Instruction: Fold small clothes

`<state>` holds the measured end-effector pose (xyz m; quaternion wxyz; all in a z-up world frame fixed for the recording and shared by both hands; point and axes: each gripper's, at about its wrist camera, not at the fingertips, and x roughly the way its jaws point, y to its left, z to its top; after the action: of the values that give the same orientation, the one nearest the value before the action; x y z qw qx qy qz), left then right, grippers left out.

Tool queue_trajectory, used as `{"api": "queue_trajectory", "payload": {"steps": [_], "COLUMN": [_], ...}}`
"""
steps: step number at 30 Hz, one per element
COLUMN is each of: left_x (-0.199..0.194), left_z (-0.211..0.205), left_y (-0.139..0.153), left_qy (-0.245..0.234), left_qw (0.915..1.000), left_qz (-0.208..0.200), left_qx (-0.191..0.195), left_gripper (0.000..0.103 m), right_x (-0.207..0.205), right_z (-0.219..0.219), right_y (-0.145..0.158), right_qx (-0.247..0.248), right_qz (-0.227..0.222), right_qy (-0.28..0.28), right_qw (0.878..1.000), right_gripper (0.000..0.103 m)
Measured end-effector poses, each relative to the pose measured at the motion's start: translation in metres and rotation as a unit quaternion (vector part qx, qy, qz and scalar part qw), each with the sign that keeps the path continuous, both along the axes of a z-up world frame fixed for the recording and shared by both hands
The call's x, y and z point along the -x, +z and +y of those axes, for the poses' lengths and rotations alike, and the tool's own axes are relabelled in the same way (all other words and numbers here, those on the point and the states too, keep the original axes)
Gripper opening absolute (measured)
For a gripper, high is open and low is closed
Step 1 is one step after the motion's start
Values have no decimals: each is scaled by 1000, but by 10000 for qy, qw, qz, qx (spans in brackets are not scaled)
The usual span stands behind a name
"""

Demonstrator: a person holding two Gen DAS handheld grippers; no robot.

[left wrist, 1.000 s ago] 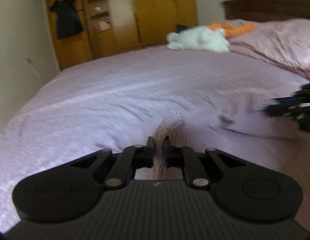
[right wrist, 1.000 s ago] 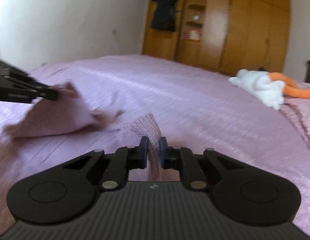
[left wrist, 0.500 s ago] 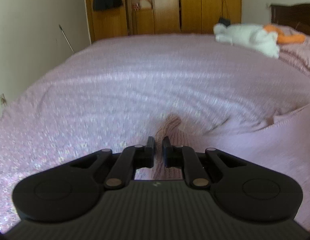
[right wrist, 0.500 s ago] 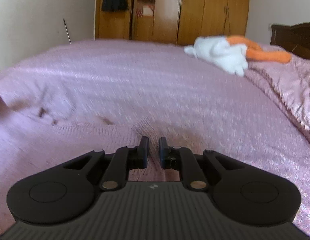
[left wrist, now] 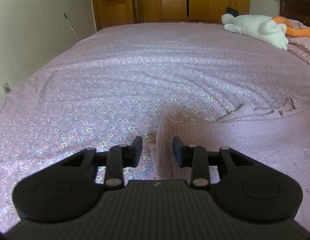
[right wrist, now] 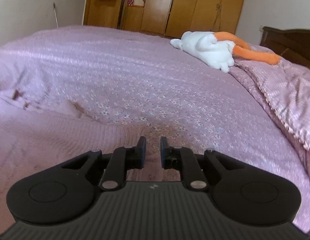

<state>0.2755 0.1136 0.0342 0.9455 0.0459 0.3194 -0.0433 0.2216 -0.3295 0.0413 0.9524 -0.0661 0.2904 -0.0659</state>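
Note:
A pink knitted garment (left wrist: 245, 136) lies spread flat on the bed, to the right in the left wrist view and to the left in the right wrist view (right wrist: 44, 140). My left gripper (left wrist: 157, 150) is open, low over the garment's left edge, which lies between the jaws without being held. My right gripper (right wrist: 151, 152) is open, low over the garment's right edge, and holds nothing.
The bed has a pink flowered cover (left wrist: 115, 80). A white and orange plush toy (left wrist: 261, 28) lies at the far right by the pillows (right wrist: 285, 88). Wooden wardrobes (right wrist: 175, 6) stand behind the bed. A wall runs along the left side.
Both grippers carried the garment's edge down onto the bed and opened, letting it go. The garment, lifted and bunched a second ago, now lies flat.

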Motion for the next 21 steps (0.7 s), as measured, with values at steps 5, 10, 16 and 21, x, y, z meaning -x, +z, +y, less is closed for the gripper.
{"api": "queue_trajectory", "payload": {"steps": [5,10,16,21], "left_x": [9,13,11,31], "left_z": [4,6,15,16], "left_y": [4,-7,-11,6], "left_qy": [15,-116,88,35], "left_qw": [9998,9989,9970,9976], "left_qz": [129,403,570,523], "left_qx": [117,219,517,461], "left_gripper": [36,37,42,42], "right_x": [37,40,43,60], "right_z": [-6,-14,-30,-44], "right_y": [4,-25,-35,-23], "right_qx": [-789,-990,-1385,-1895], "right_qz": [-150,178,15,-81], "right_qy": [194,-87,-474,-574], "right_qw": [9966,9949,9892,9802], "right_gripper": [15,15,29,54]}}
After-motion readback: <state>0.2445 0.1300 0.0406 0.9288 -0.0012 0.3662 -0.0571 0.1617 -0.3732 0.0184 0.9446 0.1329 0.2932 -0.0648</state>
